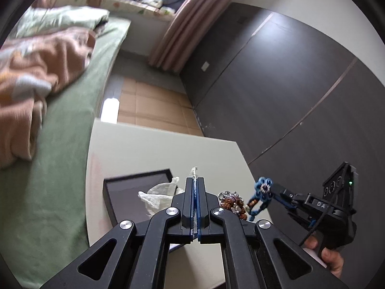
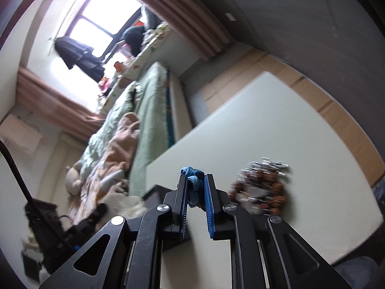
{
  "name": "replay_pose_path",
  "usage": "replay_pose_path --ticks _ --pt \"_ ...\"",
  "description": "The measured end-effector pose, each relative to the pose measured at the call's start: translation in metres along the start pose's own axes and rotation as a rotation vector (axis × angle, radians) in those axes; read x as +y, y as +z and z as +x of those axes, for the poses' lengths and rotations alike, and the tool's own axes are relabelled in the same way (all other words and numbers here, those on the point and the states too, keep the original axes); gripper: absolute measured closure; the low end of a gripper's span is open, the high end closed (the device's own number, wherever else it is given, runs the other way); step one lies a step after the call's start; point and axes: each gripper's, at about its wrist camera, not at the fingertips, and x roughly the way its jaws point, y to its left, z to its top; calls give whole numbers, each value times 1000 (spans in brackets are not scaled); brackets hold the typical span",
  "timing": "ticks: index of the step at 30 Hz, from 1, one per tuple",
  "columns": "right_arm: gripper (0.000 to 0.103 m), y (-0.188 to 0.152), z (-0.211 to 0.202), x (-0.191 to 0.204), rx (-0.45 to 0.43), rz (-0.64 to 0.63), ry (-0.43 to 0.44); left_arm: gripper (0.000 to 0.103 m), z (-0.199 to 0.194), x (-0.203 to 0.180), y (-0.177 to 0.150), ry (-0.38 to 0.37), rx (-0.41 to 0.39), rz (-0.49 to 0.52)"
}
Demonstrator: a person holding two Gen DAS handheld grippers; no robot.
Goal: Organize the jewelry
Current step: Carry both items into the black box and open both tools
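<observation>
Bedroom worktop (image 1: 149, 154) | right gripper (image 2: 195, 187) clamps blue knotted bracelet (image 1: 263, 189) above bead pile (image 1: 232, 203) | left gripper (image 1: 195, 192) pinches thin plastic bag (image 1: 194, 171) | step: bagging; next: open bag mouth near box (image 1: 125, 192)

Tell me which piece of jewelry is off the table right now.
The blue knotted cord piece with the flower ornament, pinched in the right gripper and hanging above the table. The brown bead and silver pile lies on the tabletop.
</observation>
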Motion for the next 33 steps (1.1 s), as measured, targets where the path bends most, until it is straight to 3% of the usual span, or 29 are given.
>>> replay_pose_path --ticks 2,4,6,7,13,24,25,26,28,33 --pt "88 1 7 18 9 -29 25 101 0 5 2 31 -1 -20" --pt "88 1 15 35 25 -55 51 83 -2 10 4 36 -7 -38" --pt "88 -2 24 48 44 -78 72 7 -8 15 5 19 -31 -67" --pt "88 -3 30 55 57 -90 83 0 -13 17 5 11 -61 -79" --pt "88 -19 55 71 131 -107 123 1 -33 31 8 88 -145 -112" --pt "86 -42 100 83 288 -50 208 1 -37 52 11 141 -156 -168" --pt "80 -45 107 84 307 -59 198 1 -37 52 11 144 -153 -168" --pt "59 -46 112 84 320 -72 171 1 -36 51 11 145 -150 -167" --pt "39 -48 113 79 310 -68 122 1 -34 50 9 148 -145 -160" --pt "38 -36 82 65 232 -83 111 1 -27 40 6 160 -124 -120"
